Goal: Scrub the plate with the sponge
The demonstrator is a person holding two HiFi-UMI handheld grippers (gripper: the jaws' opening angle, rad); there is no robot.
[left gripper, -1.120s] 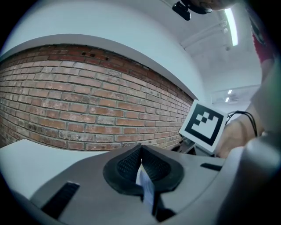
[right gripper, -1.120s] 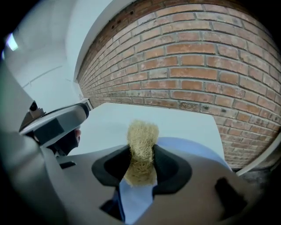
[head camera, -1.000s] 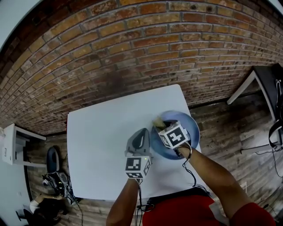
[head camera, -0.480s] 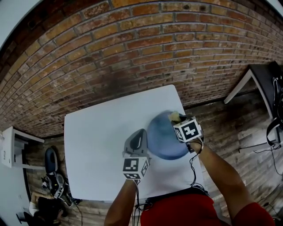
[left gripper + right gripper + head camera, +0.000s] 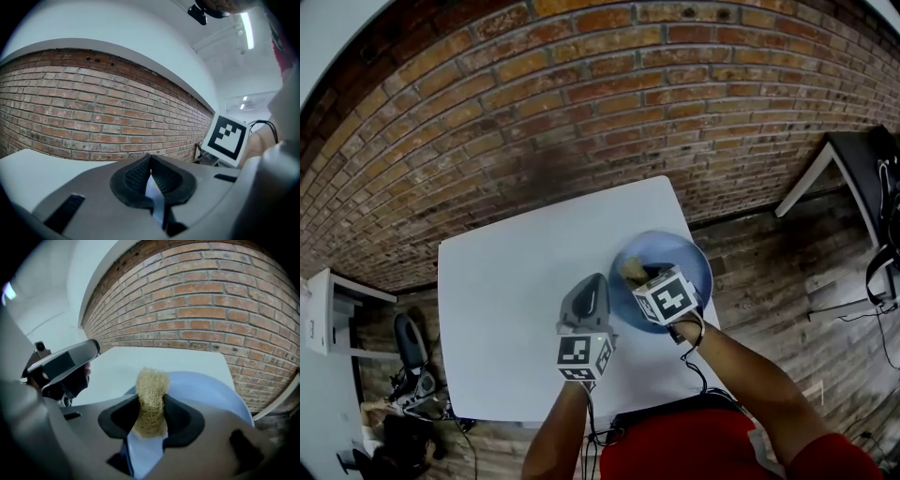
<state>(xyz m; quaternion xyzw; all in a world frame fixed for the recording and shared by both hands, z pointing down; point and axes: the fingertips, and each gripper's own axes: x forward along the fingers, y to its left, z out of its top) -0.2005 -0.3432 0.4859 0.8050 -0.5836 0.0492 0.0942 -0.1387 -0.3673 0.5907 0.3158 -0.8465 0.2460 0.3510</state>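
A blue plate (image 5: 682, 261) lies near the right edge of the white table (image 5: 506, 309). My left gripper (image 5: 600, 284) is shut on the plate's left rim; in the left gripper view a blue sliver of plate (image 5: 153, 191) shows between the dark pads (image 5: 136, 177). My right gripper (image 5: 639, 276) hovers over the plate, shut on a tan fibrous sponge (image 5: 632, 270). In the right gripper view the sponge (image 5: 151, 392) sticks out past the jaws and rests on the plate (image 5: 211, 390), with the left gripper (image 5: 65, 364) off to the left.
The plate sits close to the table's right edge (image 5: 698, 244). A brick wall (image 5: 581, 103) runs behind the table. A dark table (image 5: 862, 159) stands to the right, and a white shelf (image 5: 328, 314) and some gear (image 5: 412, 375) are on the floor at left.
The right gripper carried the sponge across the plate to its far right rim, then came back to the left-middle part. The left gripper has kept its hold on the rim.
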